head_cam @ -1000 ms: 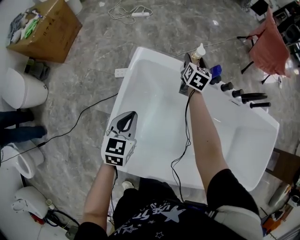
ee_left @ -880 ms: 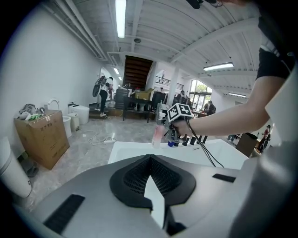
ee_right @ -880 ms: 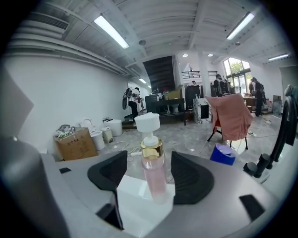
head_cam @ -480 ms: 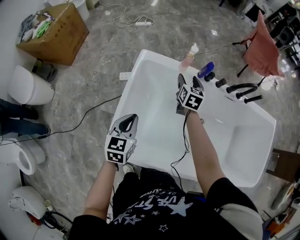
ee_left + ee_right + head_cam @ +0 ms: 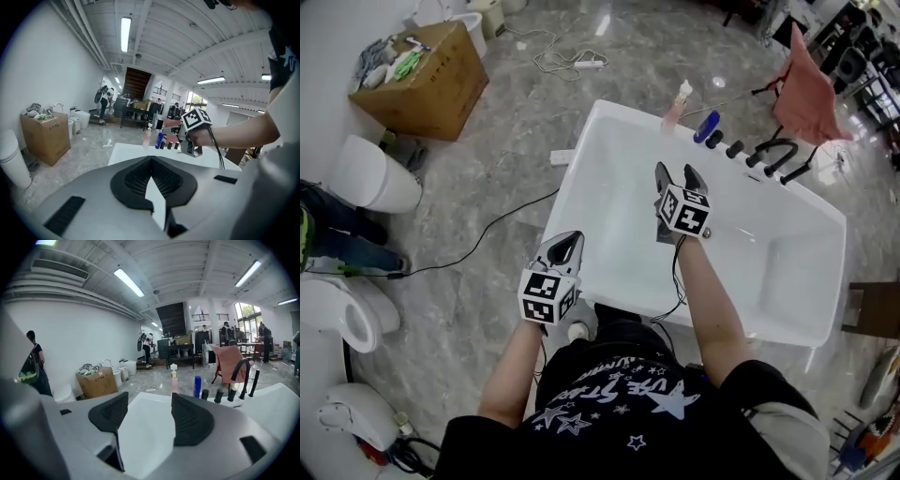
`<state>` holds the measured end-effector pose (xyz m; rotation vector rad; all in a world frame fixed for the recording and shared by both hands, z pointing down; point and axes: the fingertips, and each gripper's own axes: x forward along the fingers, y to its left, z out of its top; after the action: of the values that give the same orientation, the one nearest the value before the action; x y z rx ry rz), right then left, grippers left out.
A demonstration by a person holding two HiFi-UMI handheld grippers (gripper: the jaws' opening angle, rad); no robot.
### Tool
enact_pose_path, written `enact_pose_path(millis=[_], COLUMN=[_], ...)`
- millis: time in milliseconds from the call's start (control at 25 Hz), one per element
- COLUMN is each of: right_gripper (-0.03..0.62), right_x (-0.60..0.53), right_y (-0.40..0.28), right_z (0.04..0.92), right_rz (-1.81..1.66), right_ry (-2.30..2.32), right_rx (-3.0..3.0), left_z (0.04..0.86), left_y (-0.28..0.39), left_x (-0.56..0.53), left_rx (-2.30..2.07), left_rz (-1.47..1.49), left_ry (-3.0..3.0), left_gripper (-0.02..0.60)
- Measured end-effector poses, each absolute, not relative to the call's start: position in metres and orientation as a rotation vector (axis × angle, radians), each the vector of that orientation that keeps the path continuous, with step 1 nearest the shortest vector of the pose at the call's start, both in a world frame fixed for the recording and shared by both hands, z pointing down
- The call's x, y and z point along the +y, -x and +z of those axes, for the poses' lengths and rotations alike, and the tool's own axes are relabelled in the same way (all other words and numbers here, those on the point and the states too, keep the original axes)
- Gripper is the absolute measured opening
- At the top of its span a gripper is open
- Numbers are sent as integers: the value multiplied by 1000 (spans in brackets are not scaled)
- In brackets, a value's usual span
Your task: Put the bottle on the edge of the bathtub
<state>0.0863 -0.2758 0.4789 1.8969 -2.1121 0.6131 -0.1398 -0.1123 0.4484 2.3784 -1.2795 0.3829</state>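
Right gripper [image 5: 677, 173]: jaws wide apart, gripping nothing, over the bathtub [image 5: 575, 178] basin.
Left gripper [image 5: 565, 242]: jaw tips together, empty, at the bathtub's near corner.
Bottle [image 5: 677, 101]: upright on the bathtub's far rim, beside a blue bottle [image 5: 707, 127].

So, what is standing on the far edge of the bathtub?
A pink bottle, a blue bottle and black tap fittings stand on the edge. Nothing there is covered.
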Motion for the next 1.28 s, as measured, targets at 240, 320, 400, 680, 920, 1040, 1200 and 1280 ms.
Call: enact_pose_path(millis=[240,320,400,680,920,1040,1200,1280], right_gripper=[284,279,246,119,16,14,14,14], right_x=[-184,-149,-112,0,45,67,100,115], right_y=[-46,-36,-32,-48,-76,-86,-104,-121], right_z=[453,445,440,463,450,450,441,432], right_rz=[644,630,604,703,695,712,679,635], right_ry=[-1935,-1950,-1983,-2024,-2115,-2163,-2114,-2081], right_rx=[-2109,-2117,-2112,-1996,-2002,-2006,-2057,-2078], left_z=[428,427,431,449,440,433,423,416], left_y=[184,198,208,197,167,157,138,121], left_x=[-39,-15,5,47,71,80,92,101], left_rx=[-1262,-1256,-1240,-1120,-1053,-1050,-1083,-1084], left_rz=[337,327,324,344,338,334,340,335], left_ry=[-2414,-2424,-2435,-2454,-2497,-2501,-2514,-2521], left_gripper=[15,15,15,15,15,15,15,15])
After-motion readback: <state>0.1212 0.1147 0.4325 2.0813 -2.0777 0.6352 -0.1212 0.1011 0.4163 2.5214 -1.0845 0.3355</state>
